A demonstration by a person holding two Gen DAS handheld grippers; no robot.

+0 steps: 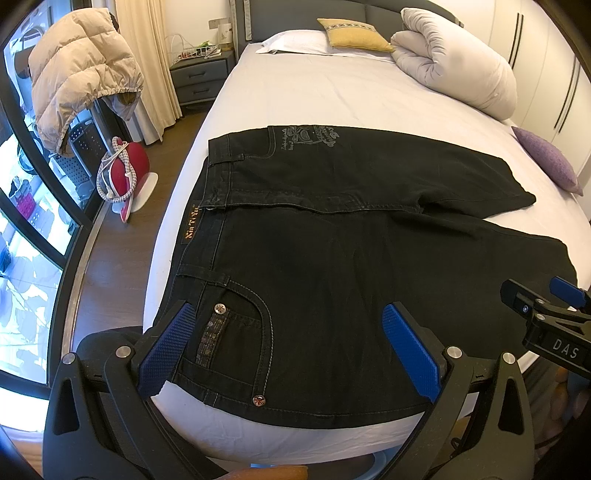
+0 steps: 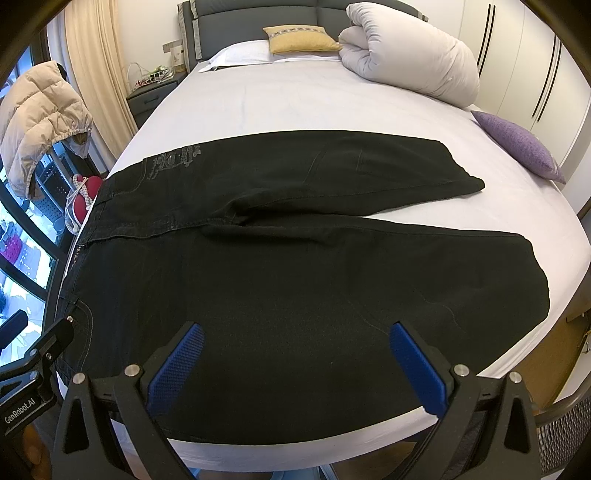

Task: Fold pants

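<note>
Black jeans [image 1: 332, 236] lie spread flat across the foot of the bed, waistband to the left, both legs running to the right and slightly apart. My left gripper [image 1: 291, 332] hovers open over the near front pocket [image 1: 236, 332] with its rivets. My right gripper [image 2: 295, 354] hovers open over the near leg of the jeans [image 2: 295, 258], further right. Neither holds cloth. The right gripper's side [image 1: 546, 321] shows at the right edge of the left wrist view, and the left gripper's body [image 2: 33, 373] at the left edge of the right wrist view.
The bed [image 1: 332, 96] has a white sheet, a rolled duvet [image 1: 458, 59], a yellow pillow [image 1: 354, 33] and a purple cushion [image 1: 550, 158]. On the left are a nightstand [image 1: 199, 74], a puffer jacket [image 1: 77, 74] on a rack, a red object [image 1: 125, 166] on the floor and a window.
</note>
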